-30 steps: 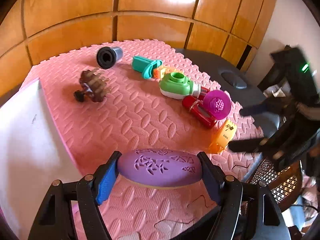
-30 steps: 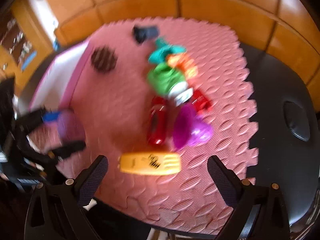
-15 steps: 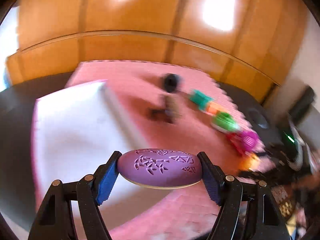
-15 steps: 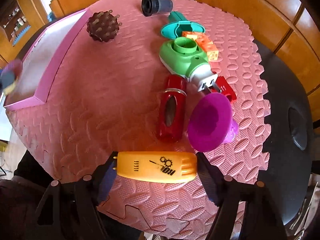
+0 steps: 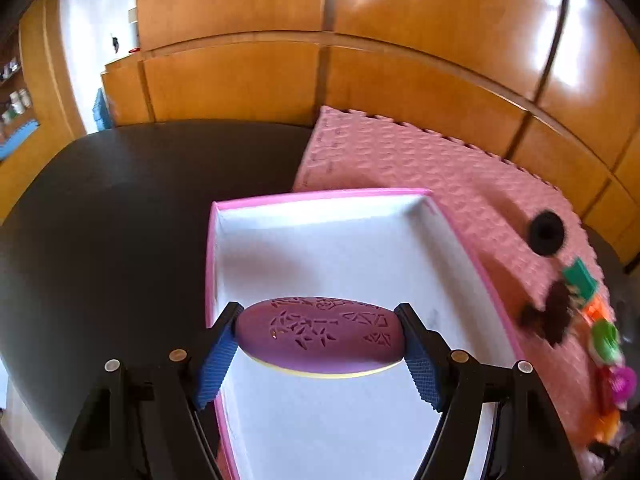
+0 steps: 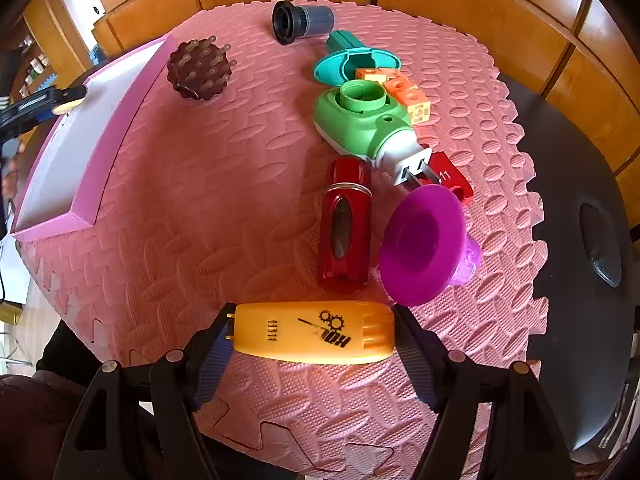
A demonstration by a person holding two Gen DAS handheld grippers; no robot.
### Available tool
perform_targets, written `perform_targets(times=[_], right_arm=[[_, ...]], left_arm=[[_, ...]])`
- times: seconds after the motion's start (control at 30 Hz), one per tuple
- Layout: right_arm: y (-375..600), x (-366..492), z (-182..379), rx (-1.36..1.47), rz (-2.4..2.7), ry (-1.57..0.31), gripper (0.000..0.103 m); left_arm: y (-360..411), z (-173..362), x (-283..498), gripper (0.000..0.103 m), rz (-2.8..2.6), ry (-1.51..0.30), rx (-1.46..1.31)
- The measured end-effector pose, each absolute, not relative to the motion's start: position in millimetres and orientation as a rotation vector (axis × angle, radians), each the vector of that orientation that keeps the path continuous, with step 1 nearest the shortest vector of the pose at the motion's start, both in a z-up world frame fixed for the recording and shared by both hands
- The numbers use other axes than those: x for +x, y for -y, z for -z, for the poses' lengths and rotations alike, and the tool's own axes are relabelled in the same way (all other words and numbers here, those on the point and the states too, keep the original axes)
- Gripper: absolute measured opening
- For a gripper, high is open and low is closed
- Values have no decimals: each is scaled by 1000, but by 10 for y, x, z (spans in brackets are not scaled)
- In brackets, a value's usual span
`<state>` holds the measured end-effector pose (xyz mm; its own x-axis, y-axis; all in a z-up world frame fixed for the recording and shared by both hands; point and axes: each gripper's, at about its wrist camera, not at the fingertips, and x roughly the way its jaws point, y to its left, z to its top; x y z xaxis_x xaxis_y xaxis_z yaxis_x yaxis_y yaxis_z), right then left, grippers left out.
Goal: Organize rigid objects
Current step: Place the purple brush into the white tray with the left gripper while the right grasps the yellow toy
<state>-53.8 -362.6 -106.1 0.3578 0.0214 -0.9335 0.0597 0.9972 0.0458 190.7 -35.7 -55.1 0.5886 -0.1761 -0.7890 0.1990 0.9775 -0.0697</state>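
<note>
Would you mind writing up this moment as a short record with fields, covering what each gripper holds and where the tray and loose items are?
left gripper: shut on purple oval piece, held over the tray
right gripper: shut on yellow plastic piece, above the mat's near edge
tray: pink rim, white inside, nothing seen in it
mat: pink foam
loose on mat: brown spiky brush, dark cylinder, green plug device, red case, purple funnel

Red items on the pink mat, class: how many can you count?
2. The red cylindrical case lies mid-mat beside the purple funnel; the red block sits partly under the green gadget. Others may be hidden.
</note>
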Motion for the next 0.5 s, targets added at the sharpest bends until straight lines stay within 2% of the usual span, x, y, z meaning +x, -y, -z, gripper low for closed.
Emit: perform_targets(times=[0.13, 0.2, 0.23, 0.5], right_arm=[[3600, -545, 1063, 68, 34, -1202, 77], [3589, -551, 1066, 69, 35, -1199, 77], [3585, -556, 1069, 70, 35, -1198, 77], [3584, -564, 1081, 70, 35, -1195, 77]], left_arm=[[327, 555, 2009, 77, 178, -891, 31], [324, 515, 2027, 87, 182, -883, 19], [310, 488, 2012, 89, 179, -872, 15], [343, 310, 1342, 90, 205, -823, 21]])
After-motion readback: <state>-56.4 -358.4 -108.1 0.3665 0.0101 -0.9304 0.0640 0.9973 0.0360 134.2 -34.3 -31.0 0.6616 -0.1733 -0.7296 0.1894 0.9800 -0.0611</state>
